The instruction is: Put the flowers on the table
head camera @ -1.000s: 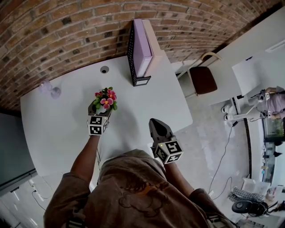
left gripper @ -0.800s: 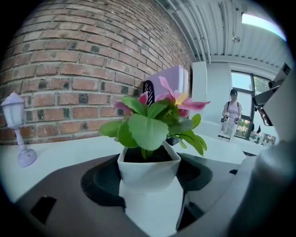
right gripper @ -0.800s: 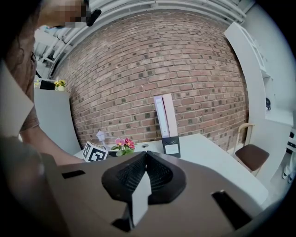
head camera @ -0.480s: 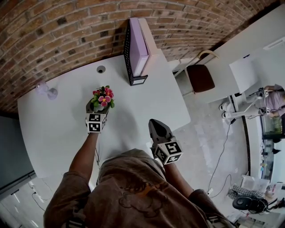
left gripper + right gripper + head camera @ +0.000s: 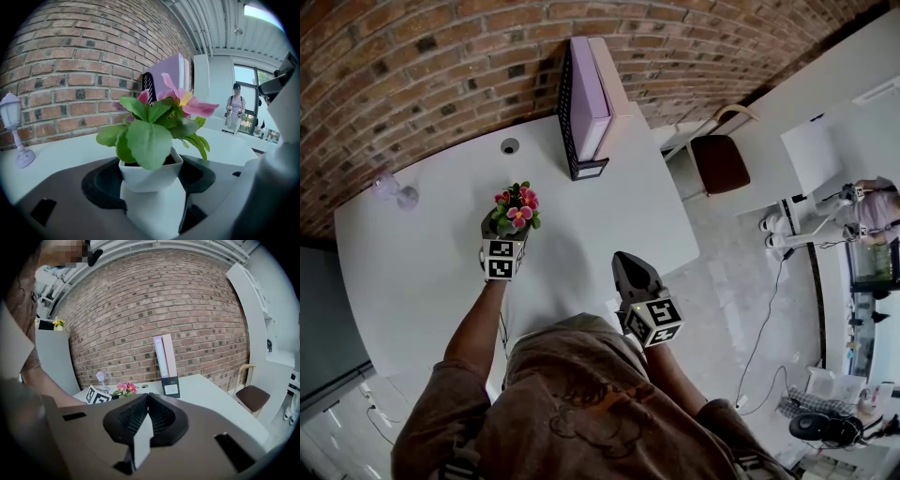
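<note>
A small white pot of pink flowers [image 5: 516, 208] with green leaves is held over the white table [image 5: 609, 202], left of middle. My left gripper [image 5: 501, 231] is shut on the pot [image 5: 150, 176], its dark jaws pressing both sides of the white base. The blooms [image 5: 180, 101] rise above the jaws in the left gripper view. My right gripper [image 5: 630, 268] hangs near the table's front edge with its jaws together and nothing between them [image 5: 147, 401]. The right gripper view shows the flowers [image 5: 124, 389] far off at the left.
A purple and white binder in a black holder [image 5: 584, 103] stands upright at the table's back. A small lantern figurine [image 5: 397, 192] sits at the far left by the brick wall. A round cable hole [image 5: 509, 145] lies behind the flowers. A brown chair [image 5: 722, 159] stands right of the table.
The left gripper with the flower pot has shifted slightly up and left in the head view. The right gripper has barely moved.
</note>
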